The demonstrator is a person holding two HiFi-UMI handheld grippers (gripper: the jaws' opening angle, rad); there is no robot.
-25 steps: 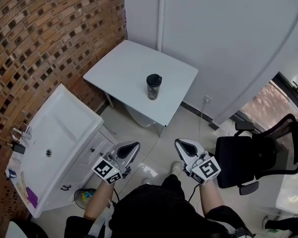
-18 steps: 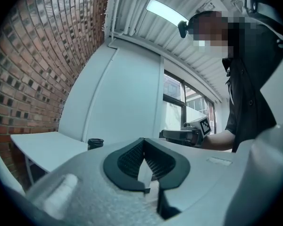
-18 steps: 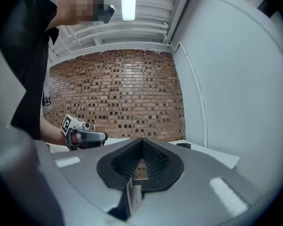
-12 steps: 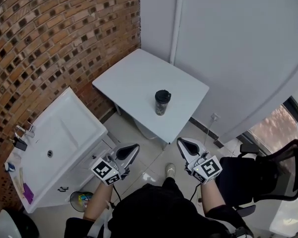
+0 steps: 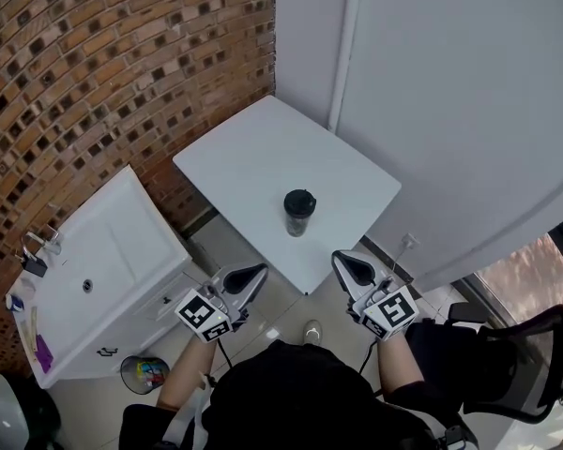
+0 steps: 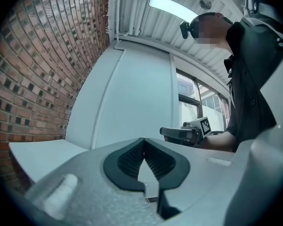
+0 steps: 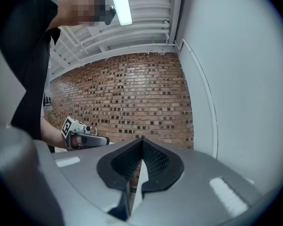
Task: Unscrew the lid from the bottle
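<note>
A dark bottle (image 5: 298, 216) with a black lid (image 5: 299, 201) stands upright near the front edge of a small white table (image 5: 253, 153). My left gripper (image 5: 248, 276) hangs shut and empty below the table's front left edge, short of the bottle. My right gripper (image 5: 350, 264) is shut and empty too, just off the table's front right edge. In the left gripper view the shut jaws (image 6: 144, 149) face a white wall, with the right gripper (image 6: 181, 133) to the side. The right gripper view shows shut jaws (image 7: 141, 149) before a brick wall, and the left gripper (image 7: 82, 138) beyond. The bottle is out of sight in both gripper views.
A brick wall (image 5: 94, 73) runs along the left, and a white wall (image 5: 469, 101) stands behind the table. A white sink cabinet (image 5: 98, 270) sits left of me, with a bin (image 5: 143, 373) at its foot. A black office chair (image 5: 516, 373) stands at the right.
Both grippers have come closer to the table and now sit at its front edge. The bottle appears nearer to them. The chair has slid toward the lower right of the view.
</note>
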